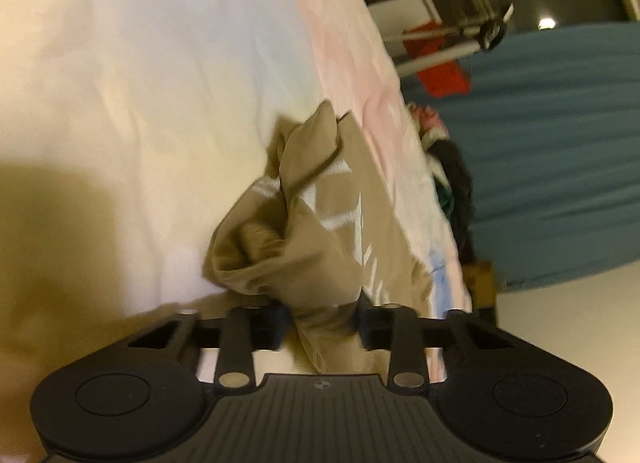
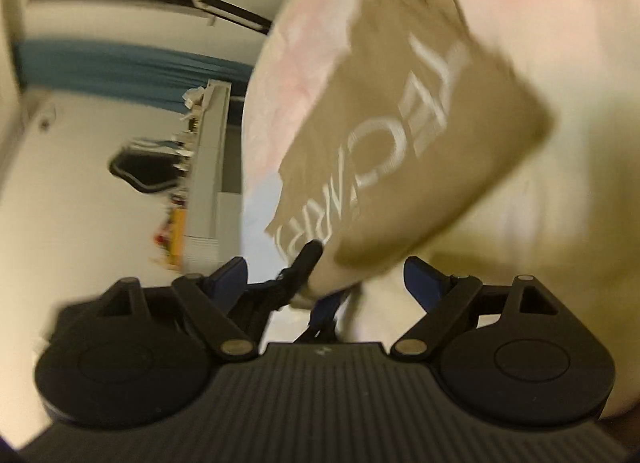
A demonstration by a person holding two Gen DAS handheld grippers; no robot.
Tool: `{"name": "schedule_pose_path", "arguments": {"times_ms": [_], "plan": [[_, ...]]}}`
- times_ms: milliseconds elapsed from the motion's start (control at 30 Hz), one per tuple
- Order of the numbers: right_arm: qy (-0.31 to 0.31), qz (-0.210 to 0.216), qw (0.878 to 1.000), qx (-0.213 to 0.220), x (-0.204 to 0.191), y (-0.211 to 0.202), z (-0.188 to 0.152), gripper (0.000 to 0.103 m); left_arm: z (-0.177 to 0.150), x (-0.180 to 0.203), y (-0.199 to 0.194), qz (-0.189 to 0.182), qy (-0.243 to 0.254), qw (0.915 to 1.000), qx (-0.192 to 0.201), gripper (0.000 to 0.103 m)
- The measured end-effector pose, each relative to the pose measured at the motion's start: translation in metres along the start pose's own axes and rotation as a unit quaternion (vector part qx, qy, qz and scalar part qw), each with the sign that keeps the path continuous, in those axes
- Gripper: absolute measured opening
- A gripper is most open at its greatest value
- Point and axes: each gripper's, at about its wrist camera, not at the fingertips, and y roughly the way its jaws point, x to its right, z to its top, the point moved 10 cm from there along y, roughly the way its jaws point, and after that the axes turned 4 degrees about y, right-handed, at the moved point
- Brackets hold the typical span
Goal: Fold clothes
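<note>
Tan shirt [image 1: 320, 231] lies bunched near the pale bed's [image 1: 140, 103] edge, left gripper [image 1: 320, 319] clamped on its fold; right gripper [image 2: 326, 275] spread apart, bed beyond bare.

The tan garment [image 1: 316, 231] is soft, matt, creased cloth with white printed lettering; the pale bedsheet [image 1: 160, 103] beneath looks smooth and matt. The left gripper [image 1: 320, 321] is matt black ribbed plastic with dull metal rivets.

tan garment [image 2: 400, 135] — white letters, partly "CARE"
</note>
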Motion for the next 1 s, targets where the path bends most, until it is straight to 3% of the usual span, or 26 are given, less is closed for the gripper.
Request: {"name": "schedule_pose_path", "arguments": {"times_ms": [100, 200, 300, 433, 567, 633, 667, 833, 1000], "plan": [[0.036, 0.022, 0.999, 0.012, 0.007, 0.008, 0.008, 0.086, 0.004, 0.003, -0.005, -0.008, 0.006, 0.9997, 0.021, 0.019], [0.088, 0.013, 0.992, 0.085, 0.028, -0.003, 0.032, 0.084, 0.006, 0.009, -0.009, -0.021, 0.013, 0.9992, 0.030, 0.018], [0.127, 0.025, 0.983, 0.128, 0.039, -0.017, 0.044, 0.082, 0.004, 0.013, -0.013, -0.024, 0.017, 0.9991, 0.031, 0.018], [0.123, 0.031, 0.983, 0.133, 0.034, -0.017, 0.043, 0.080, 0.003, 0.017, -0.017, -0.029, 0.016, 0.9991, 0.028, 0.018], [0.130, 0.023, 0.982, 0.139, 0.036, -0.021, 0.045, 0.064, 0.005, 0.021, -0.021, -0.035, 0.018, 0.9989, 0.027, 0.018], [0.145, 0.013, 0.980, 0.133, 0.046, -0.019, 0.047, 0.039, 0.002, 0.028, -0.026, -0.037, 0.033, 0.9984, 0.027, 0.018], [0.149, 0.003, 0.980, 0.131, 0.050, -0.019, 0.047, 0.033, 0.001, 0.032, -0.028, -0.037, 0.040, 0.9981, 0.027, 0.018], [0.113, -0.006, 0.983, 0.145, 0.033, -0.039, 0.043, 0.020, -0.004, 0.056, -0.039, -0.040, 0.040, 0.9981, 0.024, 0.018], [0.094, -0.005, 0.982, 0.164, -0.006, -0.084, 0.042, 0.019, -0.007, 0.096, -0.053, -0.068, 0.029, 0.9973, -0.003, 0.018]]}}
